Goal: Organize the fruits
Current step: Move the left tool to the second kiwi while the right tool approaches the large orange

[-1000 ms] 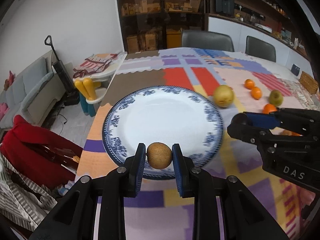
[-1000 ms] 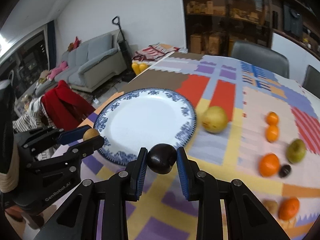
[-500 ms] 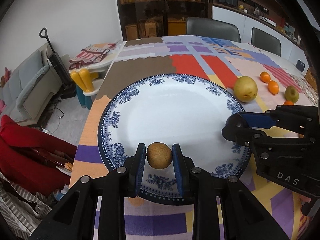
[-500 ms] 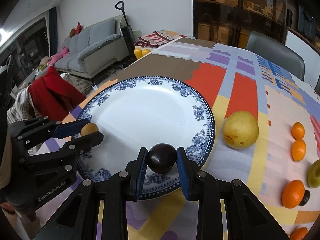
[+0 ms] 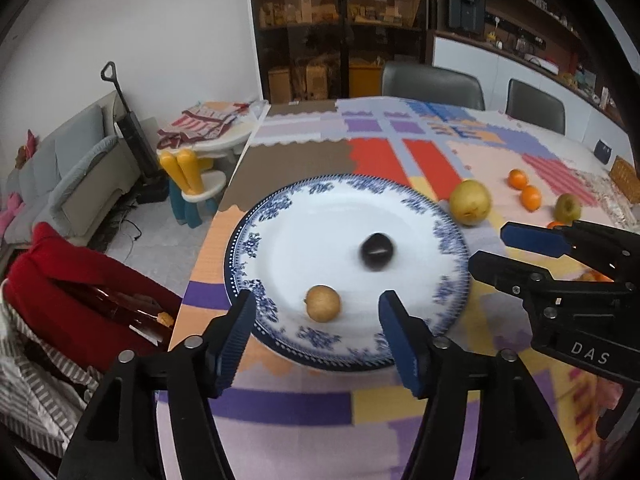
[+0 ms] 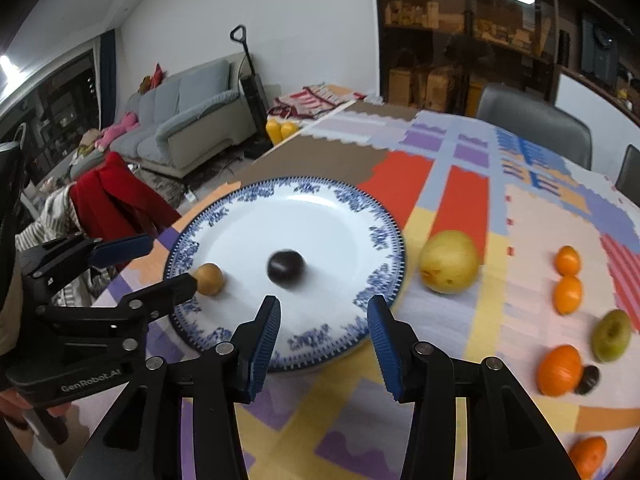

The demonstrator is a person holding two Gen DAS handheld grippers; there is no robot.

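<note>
A blue-rimmed white plate (image 5: 280, 216) (image 6: 320, 208) sits near the table's left edge. A small brown fruit (image 5: 323, 303) (image 6: 209, 278) and a dark plum (image 5: 376, 251) (image 6: 285, 267) lie on it, the plum blurred. My left gripper (image 5: 316, 334) (image 6: 156, 262) is open and empty just short of the brown fruit. My right gripper (image 6: 324, 338) (image 5: 516, 248) is open and empty over the plate's near rim.
A yellow pear (image 6: 450, 266) (image 5: 470, 202) lies right of the plate. Several oranges (image 6: 567, 294), a green fruit (image 6: 610, 334) and a small dark fruit (image 6: 587, 378) lie further right on the patchwork cloth. Chairs stand at the far side; the table's left edge drops to the floor.
Both grippers opened and drew back. The brown fruit and the dark plum left the jaws and now lie on the plate.
</note>
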